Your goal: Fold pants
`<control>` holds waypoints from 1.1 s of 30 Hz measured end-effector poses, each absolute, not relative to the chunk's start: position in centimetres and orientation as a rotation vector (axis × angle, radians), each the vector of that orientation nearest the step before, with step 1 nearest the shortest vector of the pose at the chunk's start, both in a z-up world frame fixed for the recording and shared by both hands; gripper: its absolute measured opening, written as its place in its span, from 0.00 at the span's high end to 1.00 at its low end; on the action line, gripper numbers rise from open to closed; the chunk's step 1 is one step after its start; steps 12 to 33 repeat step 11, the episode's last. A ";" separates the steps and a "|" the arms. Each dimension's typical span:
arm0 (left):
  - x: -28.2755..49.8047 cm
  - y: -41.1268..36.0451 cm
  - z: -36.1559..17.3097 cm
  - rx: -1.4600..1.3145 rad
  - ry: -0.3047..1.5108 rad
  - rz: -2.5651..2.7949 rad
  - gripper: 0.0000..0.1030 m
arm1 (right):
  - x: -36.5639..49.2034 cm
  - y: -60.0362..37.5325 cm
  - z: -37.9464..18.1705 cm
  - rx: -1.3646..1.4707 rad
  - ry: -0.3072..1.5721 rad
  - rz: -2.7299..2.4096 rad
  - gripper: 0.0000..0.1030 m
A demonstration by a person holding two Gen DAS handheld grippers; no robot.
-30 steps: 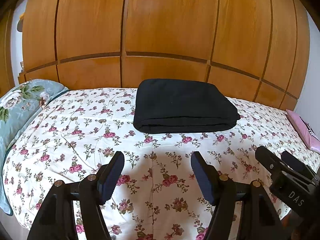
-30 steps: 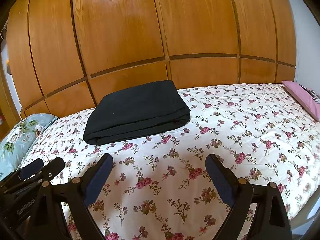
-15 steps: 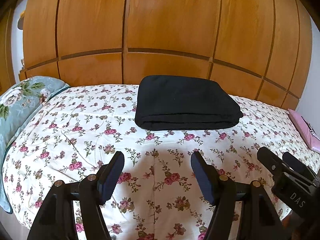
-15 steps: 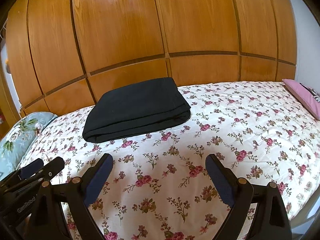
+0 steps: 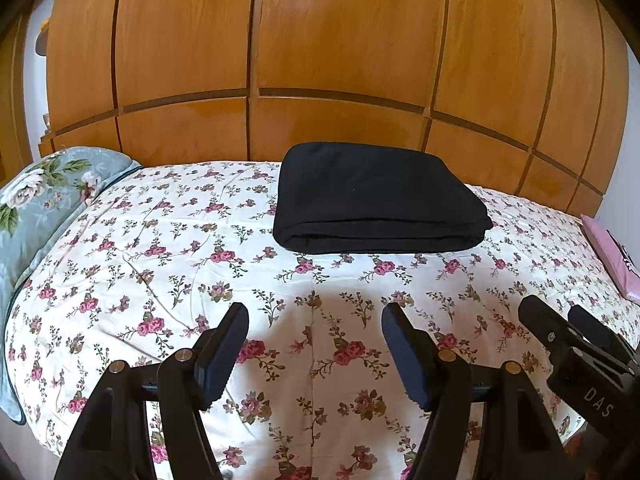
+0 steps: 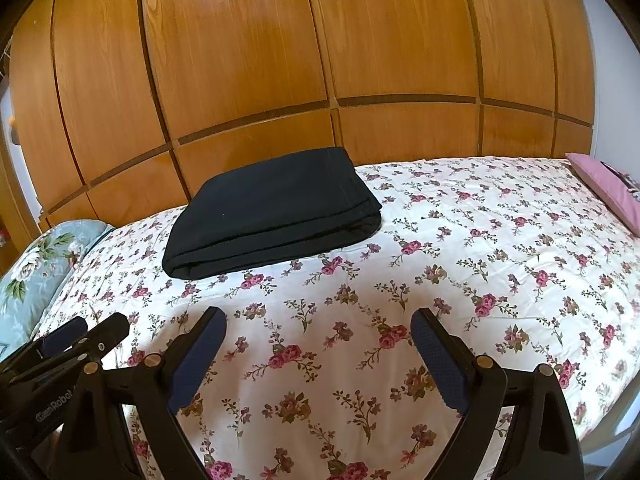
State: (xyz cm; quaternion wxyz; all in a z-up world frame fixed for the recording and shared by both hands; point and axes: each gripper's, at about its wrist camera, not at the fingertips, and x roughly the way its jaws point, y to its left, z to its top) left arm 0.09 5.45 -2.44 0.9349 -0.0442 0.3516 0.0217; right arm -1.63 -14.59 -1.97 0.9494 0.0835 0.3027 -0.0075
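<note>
Black pants (image 5: 372,196) lie folded into a neat rectangular stack on the far side of the floral bed cover (image 5: 200,280), near the wooden wall; they also show in the right wrist view (image 6: 268,212). My left gripper (image 5: 315,320) is open and empty, held above the near part of the bed, well short of the pants. My right gripper (image 6: 318,326) is open and empty too, beside the left one. Each gripper shows at the edge of the other's view: the right gripper (image 5: 576,340) and the left gripper (image 6: 84,332).
A wooden panelled wall (image 5: 320,60) stands right behind the bed. A blue-green floral pillow (image 5: 44,196) lies at the left end, a pink pillow (image 5: 612,252) at the right end. The bed's near edge runs below the grippers.
Both grippers have drawn back and risen slightly, so the folded pants sit a little higher and farther off in both views. The pants have not moved. Both jaws stay open.
</note>
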 end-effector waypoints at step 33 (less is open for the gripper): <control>0.4 5.6 -2.9 -0.086 0.733 0.051 0.32 | -1.5 -14.4 -2.4 0.164 0.630 -0.012 0.09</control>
